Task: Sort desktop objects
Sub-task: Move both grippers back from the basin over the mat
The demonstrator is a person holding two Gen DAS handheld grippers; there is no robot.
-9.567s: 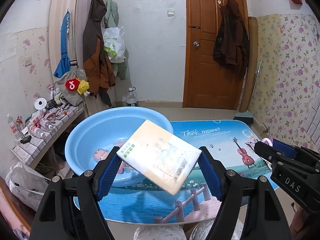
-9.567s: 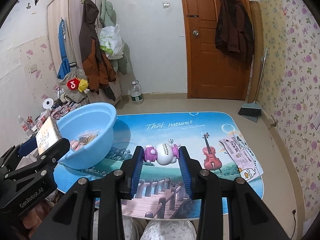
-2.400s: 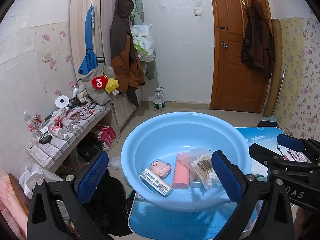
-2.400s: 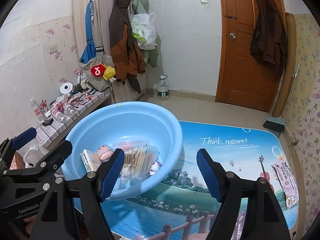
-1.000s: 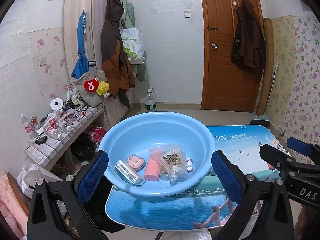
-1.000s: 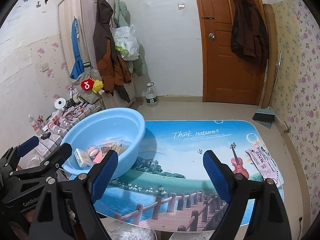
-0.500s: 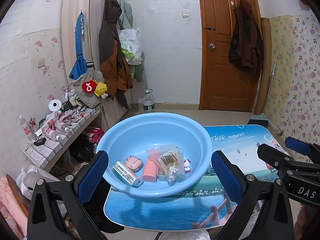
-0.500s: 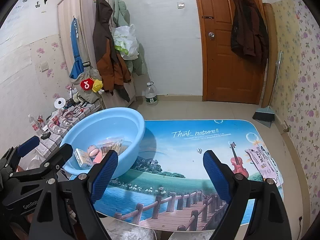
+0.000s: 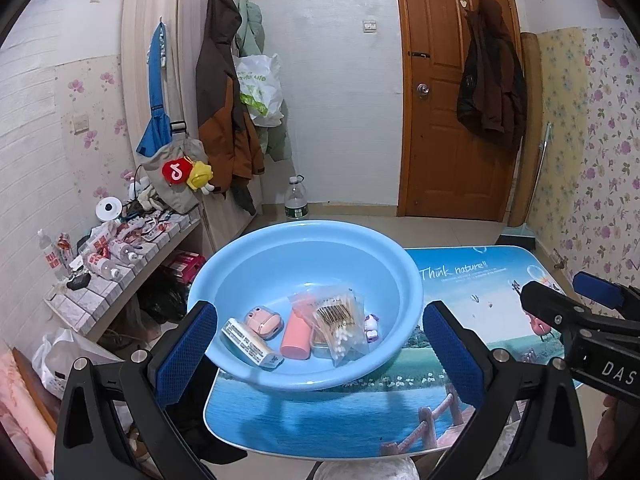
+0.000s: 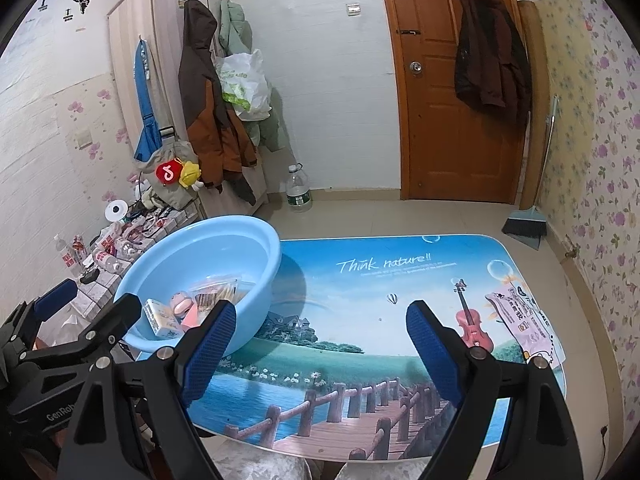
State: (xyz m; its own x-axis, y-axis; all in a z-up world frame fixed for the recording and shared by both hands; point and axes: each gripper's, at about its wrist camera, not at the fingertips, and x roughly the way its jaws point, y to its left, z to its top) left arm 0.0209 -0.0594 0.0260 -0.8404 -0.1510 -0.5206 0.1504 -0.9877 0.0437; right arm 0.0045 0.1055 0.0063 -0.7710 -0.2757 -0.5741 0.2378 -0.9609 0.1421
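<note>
Your left gripper [image 9: 320, 344] stands wide open with nothing between its blue pads, poised over the near rim of the blue basin [image 9: 404, 280]. Your right gripper [image 10: 316, 344] is likewise spread wide and empty, above the printed table top [image 10: 360, 320].

The basin sits at the table's left end, overhanging its edge. Inside lie five visible items. The white tissue pack [image 9: 249, 343], printed on its face, lies with its long axis running from far-left to near-right. Just beside it, apart, sits the pink earbud case [image 9: 264, 321], rounded with a clear cover. The pink tube [image 9: 297, 338] lies with its long axis toward you and slightly left. Overlapping its right side is the clear bag of cotton swabs [image 9: 340, 330], barcode uppermost, long axis toward you, swab tips at the near end. The small white-and-purple figure [image 9: 372, 326] stands just right of the bag.

One pink-and-white printed packet [image 10: 524, 324] lies flat at the table's right edge, long axis running away from you.
</note>
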